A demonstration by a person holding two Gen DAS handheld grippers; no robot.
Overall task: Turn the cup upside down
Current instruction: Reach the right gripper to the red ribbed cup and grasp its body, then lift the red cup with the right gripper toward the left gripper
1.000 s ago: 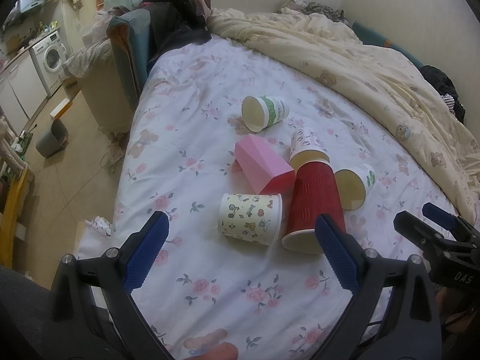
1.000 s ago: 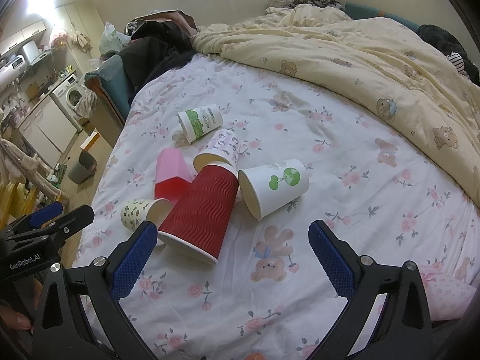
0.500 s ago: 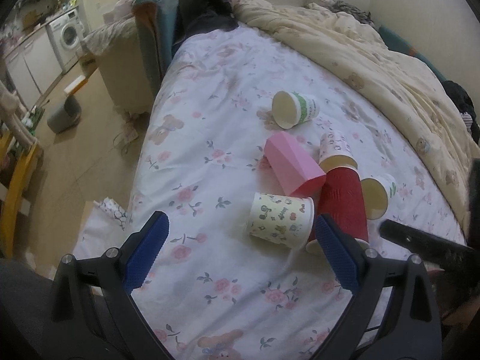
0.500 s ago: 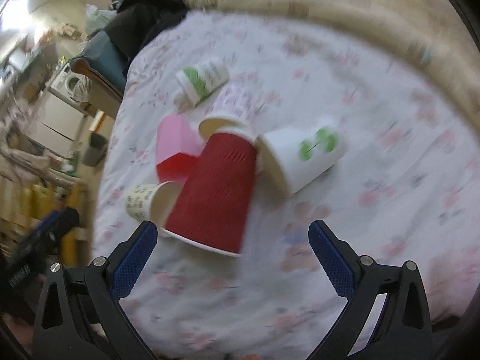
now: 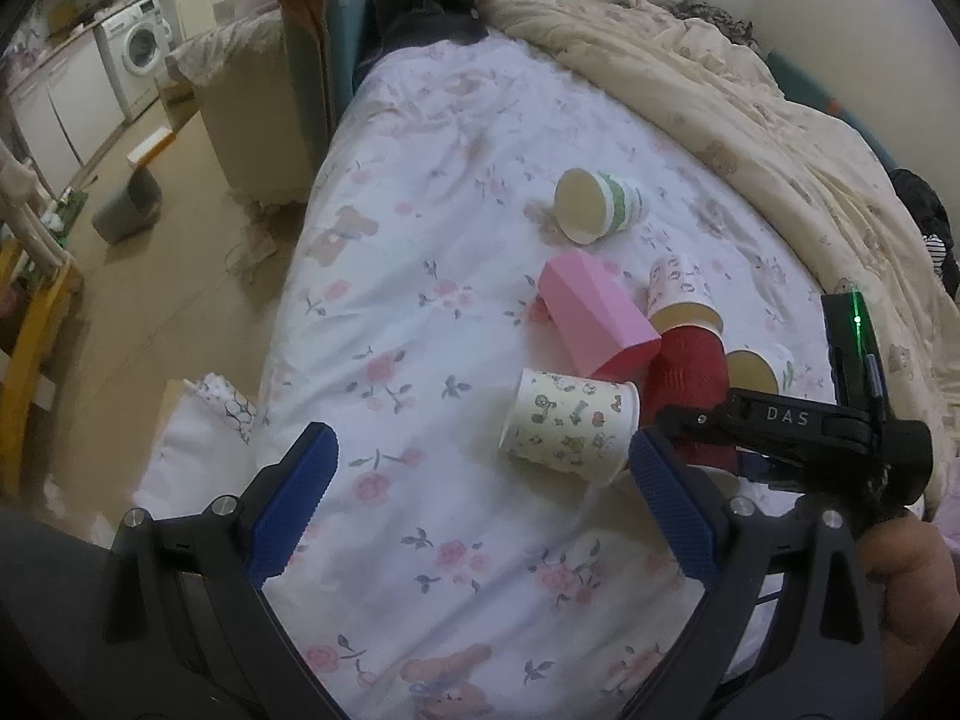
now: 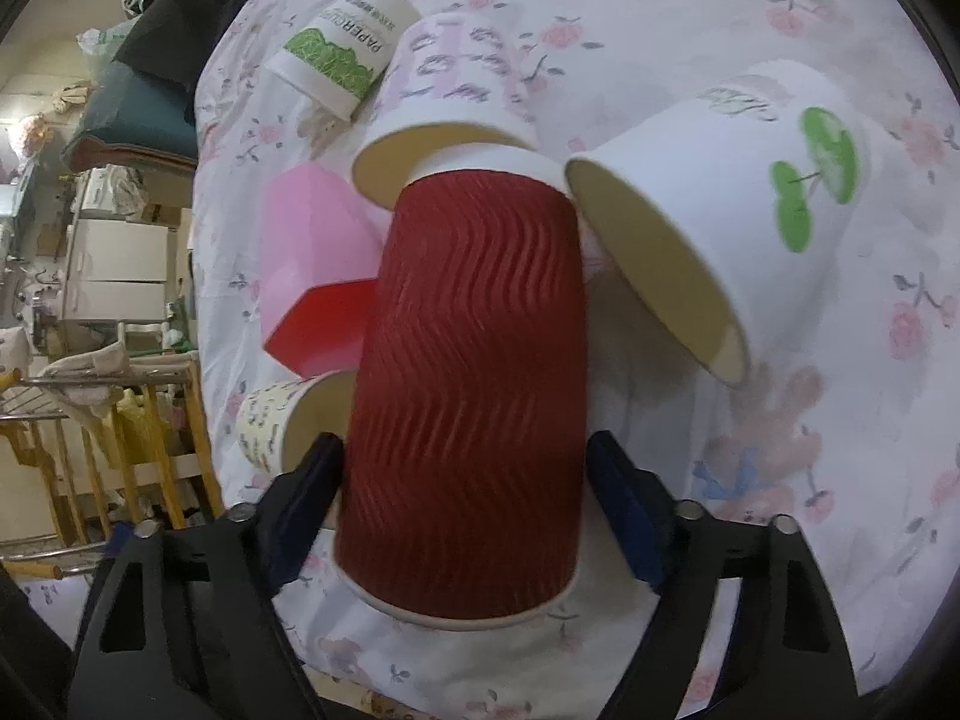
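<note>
Several paper cups lie on their sides on the flowered bedsheet. A tall red ribbed cup (image 6: 474, 372) lies with its rim toward me, between the blue pads of my right gripper (image 6: 465, 504); the jaws stand around it near the rim, and I cannot tell whether they press it. It also shows in the left wrist view (image 5: 690, 372), partly hidden by the right gripper's body (image 5: 798, 426). My left gripper (image 5: 480, 510) is open and empty, short of a yellow patterned cup (image 5: 570, 423).
Around the red cup lie a pink faceted cup (image 6: 306, 258), a white cup with a green sprout (image 6: 738, 204), a lilac-print cup (image 6: 450, 90) and a green-banded cup (image 6: 348, 54). A cream duvet (image 5: 750, 114) covers the bed's right. The bed's left edge drops to the floor.
My right gripper moved down and forward onto the red cup, and its jaws have narrowed around it. My left gripper drifted left and stays open.
</note>
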